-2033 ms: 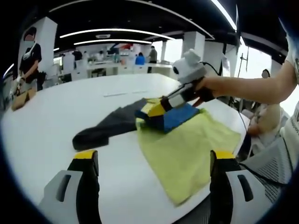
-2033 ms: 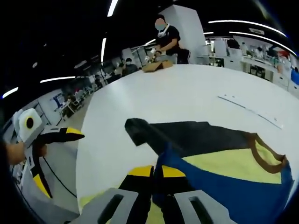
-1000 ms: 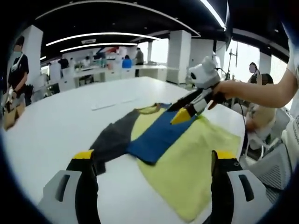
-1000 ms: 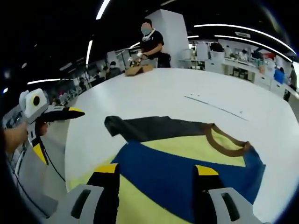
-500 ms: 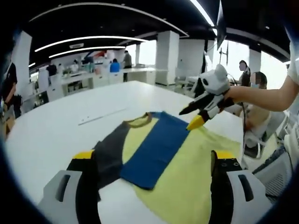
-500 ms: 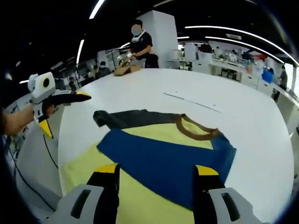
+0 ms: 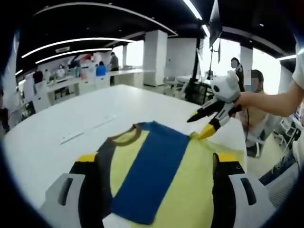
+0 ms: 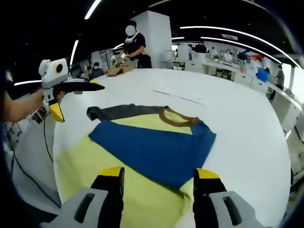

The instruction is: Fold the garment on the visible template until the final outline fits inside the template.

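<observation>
Now the garment (image 8: 142,156) lies flat on the table (image 8: 247,128) just ahead of both tools — right tool (image 8: 156,178) and left tool (image 7: 154,164) both parted, empty, long axis running away from the left one.

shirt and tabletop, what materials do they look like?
Shirt: soft knit fabric, likely cotton jersey, matte; it lies limp with a blue sleeve folded flat across the yellow body and a brown ribbed-looking collar. Tabletop: hard, smooth white surface, probably laminate, slightly glossy; exact material not certain.
</observation>
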{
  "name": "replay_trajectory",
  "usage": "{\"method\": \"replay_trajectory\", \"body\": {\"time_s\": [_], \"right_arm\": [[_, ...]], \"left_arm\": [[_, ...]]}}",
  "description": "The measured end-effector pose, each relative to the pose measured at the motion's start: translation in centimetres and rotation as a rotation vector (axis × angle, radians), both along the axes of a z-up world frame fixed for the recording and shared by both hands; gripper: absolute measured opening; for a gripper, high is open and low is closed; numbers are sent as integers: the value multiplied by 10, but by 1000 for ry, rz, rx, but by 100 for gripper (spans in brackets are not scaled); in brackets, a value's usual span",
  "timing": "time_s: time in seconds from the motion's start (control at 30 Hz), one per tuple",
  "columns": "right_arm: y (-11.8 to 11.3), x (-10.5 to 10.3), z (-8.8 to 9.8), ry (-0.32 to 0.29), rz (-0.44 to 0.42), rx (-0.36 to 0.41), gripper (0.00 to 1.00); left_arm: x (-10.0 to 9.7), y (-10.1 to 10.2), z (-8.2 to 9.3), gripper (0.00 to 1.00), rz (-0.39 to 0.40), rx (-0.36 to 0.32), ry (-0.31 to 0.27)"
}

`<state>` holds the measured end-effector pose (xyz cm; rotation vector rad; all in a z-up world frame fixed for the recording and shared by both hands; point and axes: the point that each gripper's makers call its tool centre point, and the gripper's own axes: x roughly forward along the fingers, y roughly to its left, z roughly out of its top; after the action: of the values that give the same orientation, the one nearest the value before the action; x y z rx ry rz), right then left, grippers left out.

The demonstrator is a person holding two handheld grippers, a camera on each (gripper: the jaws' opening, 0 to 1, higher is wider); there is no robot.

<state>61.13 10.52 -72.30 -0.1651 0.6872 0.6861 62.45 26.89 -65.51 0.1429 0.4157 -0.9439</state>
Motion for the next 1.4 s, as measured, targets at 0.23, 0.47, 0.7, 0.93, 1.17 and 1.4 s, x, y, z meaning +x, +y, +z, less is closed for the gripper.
{"method": "replay_trajectory", "body": {"time_s": [0.23, 0.47, 0.7, 0.93, 1.17, 1.4], "right_arm": [[-12, -1, -10, 6, 1, -10, 47], [-20, -2, -15, -10, 3, -12, 40], [-28, -1, -23, -33, 12, -44, 35], [-30, 1, -31, -33, 15, -36, 31], [-30, 4, -35, -27, -2, 2, 29], [-28, 5, -40, -19, 10, 4, 24]], "left_arm": [[19, -32, 0, 91, -53, -11, 2], [41, -57, -5, 89, -70, -29, 6], [57, -88, -11, 86, -101, -55, 9], [70, -113, -28, 84, -148, -30, 32], [90, -139, -41, 80, -180, -10, 46], [109, -161, -58, 72, -198, 12, 60]]}}
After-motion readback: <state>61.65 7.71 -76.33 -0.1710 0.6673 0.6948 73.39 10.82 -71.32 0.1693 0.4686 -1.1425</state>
